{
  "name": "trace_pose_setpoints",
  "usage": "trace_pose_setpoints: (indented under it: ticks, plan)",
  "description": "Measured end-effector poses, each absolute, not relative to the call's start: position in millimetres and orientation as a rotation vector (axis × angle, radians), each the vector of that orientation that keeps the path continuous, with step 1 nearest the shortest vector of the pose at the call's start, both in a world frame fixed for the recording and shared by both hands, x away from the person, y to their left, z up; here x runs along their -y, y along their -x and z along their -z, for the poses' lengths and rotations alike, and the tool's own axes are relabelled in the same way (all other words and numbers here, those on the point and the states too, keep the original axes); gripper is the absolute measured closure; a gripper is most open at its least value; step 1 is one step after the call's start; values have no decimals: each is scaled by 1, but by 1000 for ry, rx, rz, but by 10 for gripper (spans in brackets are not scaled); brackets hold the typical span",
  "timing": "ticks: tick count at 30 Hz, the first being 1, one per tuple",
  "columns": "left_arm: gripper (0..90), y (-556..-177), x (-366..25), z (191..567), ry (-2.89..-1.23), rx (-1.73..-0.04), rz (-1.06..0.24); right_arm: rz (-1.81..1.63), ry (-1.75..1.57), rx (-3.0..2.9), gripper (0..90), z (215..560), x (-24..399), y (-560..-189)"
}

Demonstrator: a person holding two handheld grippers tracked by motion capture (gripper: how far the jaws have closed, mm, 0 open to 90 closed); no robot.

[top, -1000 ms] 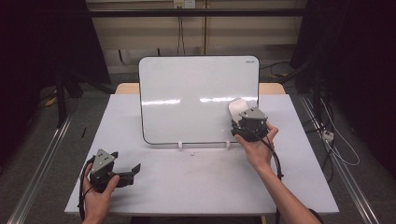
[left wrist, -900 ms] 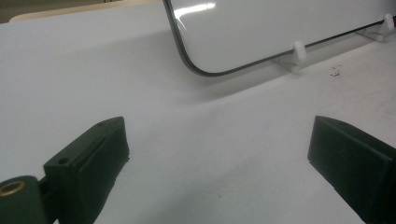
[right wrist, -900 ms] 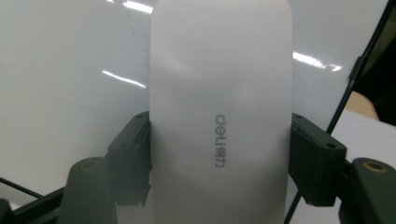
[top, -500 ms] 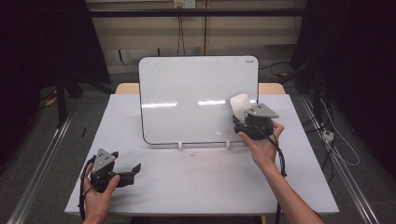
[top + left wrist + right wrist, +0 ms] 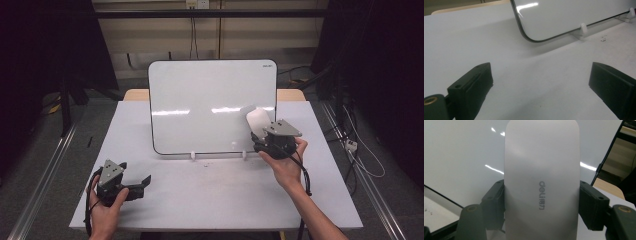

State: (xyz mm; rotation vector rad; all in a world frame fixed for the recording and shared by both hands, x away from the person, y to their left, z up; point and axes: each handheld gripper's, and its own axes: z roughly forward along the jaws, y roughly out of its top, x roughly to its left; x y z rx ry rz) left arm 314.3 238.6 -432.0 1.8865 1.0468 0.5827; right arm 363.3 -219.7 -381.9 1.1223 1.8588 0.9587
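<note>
Your right gripper (image 5: 260, 131) is clamped on the white eraser (image 5: 256, 120), its jaws pressing both long sides (the right gripper view shows the grey brand lettering on the eraser's (image 5: 541, 182) back, facing the camera). You hold the eraser up in front of the whiteboard (image 5: 210, 100), over its lower right part; whether it touches the surface, you cannot tell from these views. The whiteboard stands tilted back on two small white clips (image 5: 192, 155) at the far middle of the table (image 5: 210, 200). Your left gripper (image 5: 142, 182) sits low at the near left of the table, well apart from the whiteboard, jaws wide apart and empty, pointing toward the whiteboard's (image 5: 574, 17) lower left corner.
</note>
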Motion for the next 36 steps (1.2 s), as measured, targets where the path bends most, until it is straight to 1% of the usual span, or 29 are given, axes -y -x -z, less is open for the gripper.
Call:
trace_pose_setpoints:
  ticks: [16, 23, 36]
  plan:
    - [50, -316, -240, 433, -1884, -1050, -572, -940, -1048, -1938, 314, 396, 205, -356]
    - [50, -315, -238, 431, -1888, -1039, -580, -900, -1003, -1957, 314, 399, 201, -360]
    - [50, -315, -238, 432, -1885, -1038, -577, -811, -981, -1968, 314, 402, 209, -374]
